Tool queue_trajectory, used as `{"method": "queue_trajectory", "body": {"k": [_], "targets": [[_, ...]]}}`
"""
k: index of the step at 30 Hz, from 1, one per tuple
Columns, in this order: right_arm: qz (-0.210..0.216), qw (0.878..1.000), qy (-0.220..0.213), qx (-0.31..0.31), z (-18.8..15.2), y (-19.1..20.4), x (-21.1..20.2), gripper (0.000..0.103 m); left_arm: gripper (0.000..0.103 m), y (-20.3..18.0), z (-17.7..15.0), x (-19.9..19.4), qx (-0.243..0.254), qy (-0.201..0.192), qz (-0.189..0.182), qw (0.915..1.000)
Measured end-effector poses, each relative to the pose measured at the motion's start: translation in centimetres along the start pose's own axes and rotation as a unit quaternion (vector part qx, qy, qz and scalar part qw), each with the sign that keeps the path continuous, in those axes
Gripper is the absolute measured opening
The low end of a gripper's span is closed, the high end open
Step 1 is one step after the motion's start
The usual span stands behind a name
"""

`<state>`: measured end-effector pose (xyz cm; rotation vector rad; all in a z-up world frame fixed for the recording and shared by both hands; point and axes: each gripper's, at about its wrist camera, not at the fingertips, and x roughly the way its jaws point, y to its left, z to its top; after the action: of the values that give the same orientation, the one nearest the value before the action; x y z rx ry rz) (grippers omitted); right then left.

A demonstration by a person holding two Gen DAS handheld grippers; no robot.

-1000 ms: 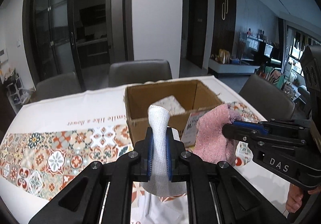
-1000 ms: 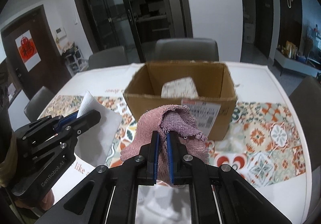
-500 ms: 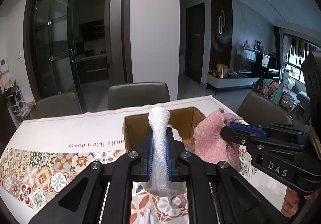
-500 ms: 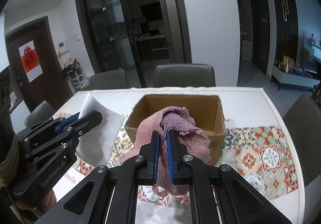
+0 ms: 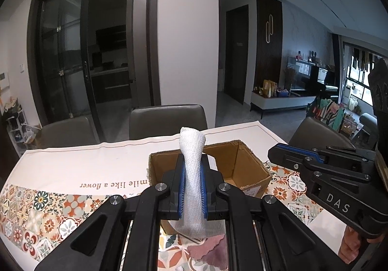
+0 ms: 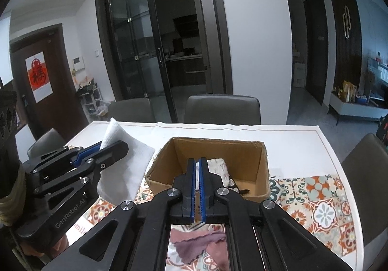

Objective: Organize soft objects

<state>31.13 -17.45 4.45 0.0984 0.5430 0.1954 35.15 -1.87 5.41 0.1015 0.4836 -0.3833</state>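
My left gripper (image 5: 191,171) is shut on a white waffle-weave cloth (image 5: 192,188) and holds it up in front of the open cardboard box (image 5: 240,166). In the right wrist view the same cloth (image 6: 121,149) hangs from the left gripper (image 6: 114,147), left of the box (image 6: 263,169). My right gripper (image 6: 197,178) is nearly shut with nothing between its pads; it also shows in the left wrist view (image 5: 274,149). The pink towel (image 6: 201,244) lies on the tablecloth below it, and also shows in the left wrist view (image 5: 208,254). A folded patterned cloth (image 6: 218,166) lies inside the box.
The table carries a white cloth with patterned tile bands (image 6: 322,208). Grey chairs stand at the far side (image 6: 222,108), (image 5: 167,120), and one at the right (image 6: 366,157). Glass doors and a white pillar stand behind.
The right gripper let go of the pink towel, which now lies on the table under the grippers. Both grippers rose and tilted up; the left still holds the white cloth.
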Motion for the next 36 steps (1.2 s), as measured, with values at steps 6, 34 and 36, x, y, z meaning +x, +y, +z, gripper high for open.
{"method": "queue_trajectory", "body": {"k": [6,34,36], "targets": [[-0.001,1.000,0.009,0.006,0.8,-0.7,1.4,0.004,0.012,0.0,0.7,2.4,0.004,0.008,-0.005,0.9999],[-0.027,0.996,0.070,0.053,0.7,-5.3,8.2,0.005,0.056,-0.4,0.9,10.9,0.020,0.067,0.002,0.9975],[-0.027,0.996,0.072,0.054,0.6,-5.3,8.2,0.006,0.056,-0.1,0.8,10.3,0.020,0.062,0.009,0.9978]]}}
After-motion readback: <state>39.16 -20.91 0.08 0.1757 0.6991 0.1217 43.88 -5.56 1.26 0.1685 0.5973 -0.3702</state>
